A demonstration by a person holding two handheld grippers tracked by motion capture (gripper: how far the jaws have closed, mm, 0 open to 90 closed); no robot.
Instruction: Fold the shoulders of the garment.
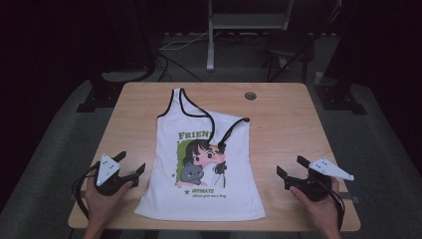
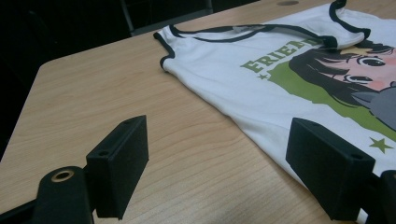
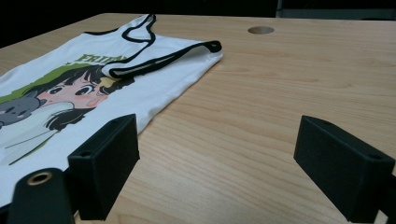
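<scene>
Two grippers flank the white tank top (image 1: 201, 164) lying flat mid-surface: left gripper (image 1: 130, 168) just beside its hem, right gripper (image 1: 288, 168) farther off, jaws spread, empty. One strap is folded inward; folding looks barely begun.

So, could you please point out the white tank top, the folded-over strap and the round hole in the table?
White tank top (image 1: 199, 199): high view, plain hem area.
Folded-over strap (image 3: 163, 61): right gripper view, black-trimmed edge.
Round hole (image 1: 250, 95): high view, its centre.

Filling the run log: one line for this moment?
left gripper open | right gripper open | tank top flat on table, strap folded over
</scene>
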